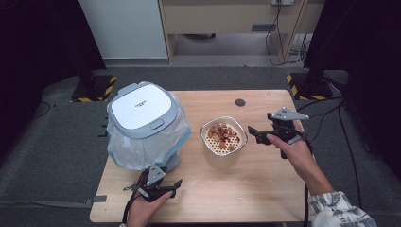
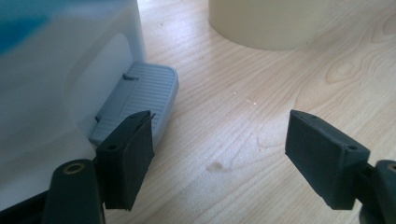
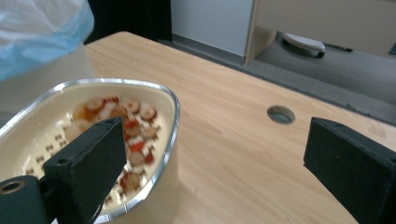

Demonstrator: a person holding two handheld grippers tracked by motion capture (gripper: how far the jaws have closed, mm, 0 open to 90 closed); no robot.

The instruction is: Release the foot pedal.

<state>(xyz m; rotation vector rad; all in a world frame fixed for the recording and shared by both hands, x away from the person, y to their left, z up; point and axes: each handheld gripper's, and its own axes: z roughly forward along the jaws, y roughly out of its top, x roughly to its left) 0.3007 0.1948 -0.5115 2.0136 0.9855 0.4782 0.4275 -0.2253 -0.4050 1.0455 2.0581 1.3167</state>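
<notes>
- You are in a lab or recording studio: black curtains (image 1: 38, 42) flank a lone wooden table (image 1: 246, 189) on grey carpet (image 1: 47, 156).
- Stand bases marked with hazard tape (image 1: 94, 88) sit at both sides.
- Loose cables (image 1: 276, 42) trail behind you.

I see my left hand (image 1: 144, 210) coming in at the bottom of the high view, left of centre, gripping the left gripper (image 1: 171, 186), whose jaws point toward the right of the frame and stand apart. In the left gripper view its two black pads (image 2: 128, 156) sit wide at the lower left and lower right corners. My right hand (image 1: 295, 153) reaches from the lower right, patterned sleeve (image 1: 338, 210) at the frame's bottom edge, forearm angled up-left. It holds the right gripper (image 1: 254, 134) at mid-right, jaws spread and aimed left
</notes>
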